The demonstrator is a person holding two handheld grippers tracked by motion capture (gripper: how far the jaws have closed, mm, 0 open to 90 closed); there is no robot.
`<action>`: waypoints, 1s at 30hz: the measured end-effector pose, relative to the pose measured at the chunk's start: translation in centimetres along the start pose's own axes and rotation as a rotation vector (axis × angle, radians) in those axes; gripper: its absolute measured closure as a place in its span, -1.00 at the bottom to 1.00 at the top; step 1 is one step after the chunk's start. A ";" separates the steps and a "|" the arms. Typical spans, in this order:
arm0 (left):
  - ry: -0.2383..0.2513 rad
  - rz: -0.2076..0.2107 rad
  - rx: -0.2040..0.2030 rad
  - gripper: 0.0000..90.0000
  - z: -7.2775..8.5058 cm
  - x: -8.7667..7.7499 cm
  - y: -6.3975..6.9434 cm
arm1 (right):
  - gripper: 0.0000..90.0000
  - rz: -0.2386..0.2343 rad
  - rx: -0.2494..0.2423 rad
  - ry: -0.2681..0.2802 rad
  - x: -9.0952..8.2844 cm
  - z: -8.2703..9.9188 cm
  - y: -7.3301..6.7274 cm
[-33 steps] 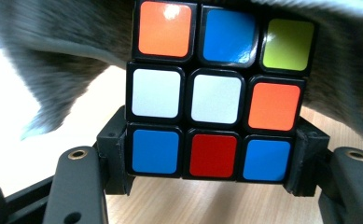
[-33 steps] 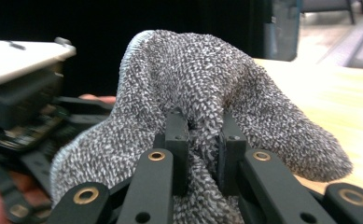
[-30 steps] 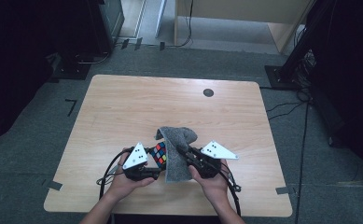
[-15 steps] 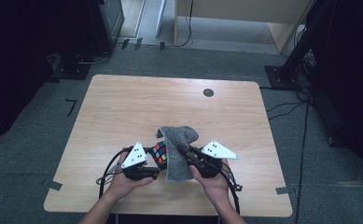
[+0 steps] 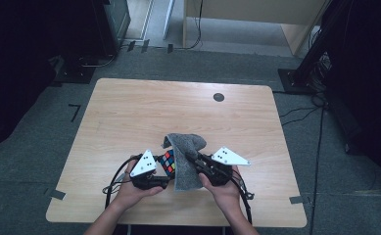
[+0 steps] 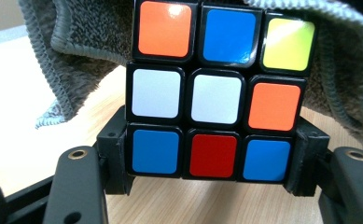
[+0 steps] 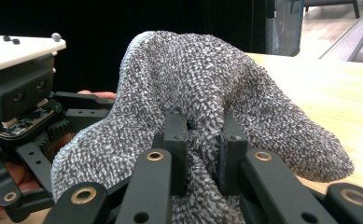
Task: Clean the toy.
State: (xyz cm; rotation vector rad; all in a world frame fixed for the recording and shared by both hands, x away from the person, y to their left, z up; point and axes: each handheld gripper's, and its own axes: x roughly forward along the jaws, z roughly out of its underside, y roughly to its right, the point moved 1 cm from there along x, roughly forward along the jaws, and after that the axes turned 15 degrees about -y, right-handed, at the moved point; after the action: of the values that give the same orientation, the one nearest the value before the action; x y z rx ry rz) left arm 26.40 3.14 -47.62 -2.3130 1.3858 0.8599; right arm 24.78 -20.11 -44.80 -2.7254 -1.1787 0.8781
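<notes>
A puzzle cube (image 6: 214, 91) with orange, blue, yellow, white and red stickers sits between the jaws of my left gripper (image 6: 214, 163), which is shut on its lower row. In the high view the cube (image 5: 168, 161) shows beside the left gripper (image 5: 159, 171) near the table's front edge. A grey cloth (image 5: 184, 156) drapes over the cube's right side. My right gripper (image 7: 205, 140) is shut on a pinched fold of that cloth (image 7: 193, 88); in the high view it (image 5: 198, 164) reaches in from the right. Behind the cube the cloth (image 6: 86, 37) hangs.
The wooden table (image 5: 139, 112) stretches away beyond the hands, with a small dark round mark (image 5: 219, 97) near its far edge. Black cables (image 5: 113, 178) trail from both grippers. Grey floor and dark stands surround the table.
</notes>
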 end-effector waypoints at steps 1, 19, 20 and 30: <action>0.001 0.002 -0.001 -0.24 0.0 0.1 0.1 | 0.75 -0.005 -0.005 0.003 0.1 -0.1 -0.1; 0.004 0.024 -0.018 -0.24 0.4 0.6 0.0 | 0.71 -0.128 -0.037 -0.001 0.1 -0.6 -1.2; 0.008 0.025 -0.017 -0.24 0.3 0.5 0.1 | 0.71 -0.133 -0.046 0.005 0.1 -0.6 -1.3; 0.021 0.019 -0.007 -0.24 0.0 0.0 0.1 | 0.71 -0.095 -0.016 0.013 -0.3 -0.4 -0.3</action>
State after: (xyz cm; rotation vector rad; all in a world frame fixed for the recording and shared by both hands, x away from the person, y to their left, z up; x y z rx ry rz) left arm 26.32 3.13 -47.66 -2.3241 1.4177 0.8491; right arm 24.68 -20.00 -44.24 -2.6580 -1.3060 0.8414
